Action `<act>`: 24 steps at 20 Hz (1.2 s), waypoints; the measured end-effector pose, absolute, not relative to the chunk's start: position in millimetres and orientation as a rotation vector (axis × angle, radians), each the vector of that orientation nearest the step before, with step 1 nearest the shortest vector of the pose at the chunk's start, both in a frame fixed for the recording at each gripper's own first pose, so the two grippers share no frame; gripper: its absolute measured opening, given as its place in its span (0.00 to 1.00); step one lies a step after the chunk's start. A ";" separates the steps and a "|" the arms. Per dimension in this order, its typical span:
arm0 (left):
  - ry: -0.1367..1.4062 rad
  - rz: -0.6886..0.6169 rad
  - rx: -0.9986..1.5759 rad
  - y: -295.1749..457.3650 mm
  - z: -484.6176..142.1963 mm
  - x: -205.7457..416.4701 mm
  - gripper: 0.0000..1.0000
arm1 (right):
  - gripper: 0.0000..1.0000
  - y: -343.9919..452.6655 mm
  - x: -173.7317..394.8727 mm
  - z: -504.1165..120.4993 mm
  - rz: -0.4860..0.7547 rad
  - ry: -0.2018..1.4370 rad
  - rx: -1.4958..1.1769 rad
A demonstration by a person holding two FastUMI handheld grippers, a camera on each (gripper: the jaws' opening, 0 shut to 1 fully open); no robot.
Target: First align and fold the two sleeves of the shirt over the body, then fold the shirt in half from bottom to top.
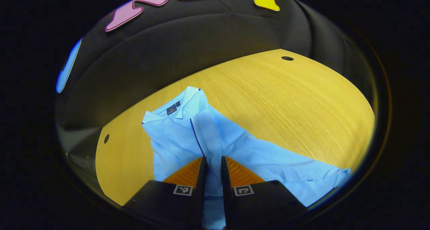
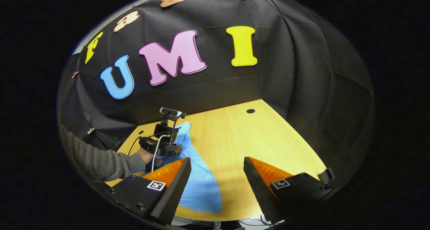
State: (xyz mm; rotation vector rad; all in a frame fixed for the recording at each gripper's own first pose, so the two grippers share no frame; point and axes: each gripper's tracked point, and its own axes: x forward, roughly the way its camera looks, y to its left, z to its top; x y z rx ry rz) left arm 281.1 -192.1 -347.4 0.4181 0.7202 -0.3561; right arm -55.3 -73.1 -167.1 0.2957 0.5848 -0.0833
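A light blue polo shirt (image 1: 181, 136) lies on the yellow wooden table (image 1: 285, 99), collar at the far end. One sleeve with a dark trim line (image 1: 206, 136) is lifted over the shirt's body, and my left gripper (image 1: 213, 162) is shut on its cloth. In the right gripper view the same shirt (image 2: 201, 186) lies at the left of the table (image 2: 235, 139). My right gripper (image 2: 216, 171) is open above the table with nothing between its fingers. The left gripper (image 2: 161, 144), held by a hand in a grey sleeve (image 2: 100, 159), hovers over the shirt's far part.
Black cloth walls close in the table's back and sides. Small round holes (image 1: 287, 58) (image 1: 106, 138) sit in the tabletop near its far corners. Bare wood lies to the right of the shirt (image 2: 255, 136).
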 end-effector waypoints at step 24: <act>0.615 -0.250 0.215 -41.0 -248.6 77.7 0.86 | 0.98 -11.3 -107.0 -279.7 0.059 0.894 0.177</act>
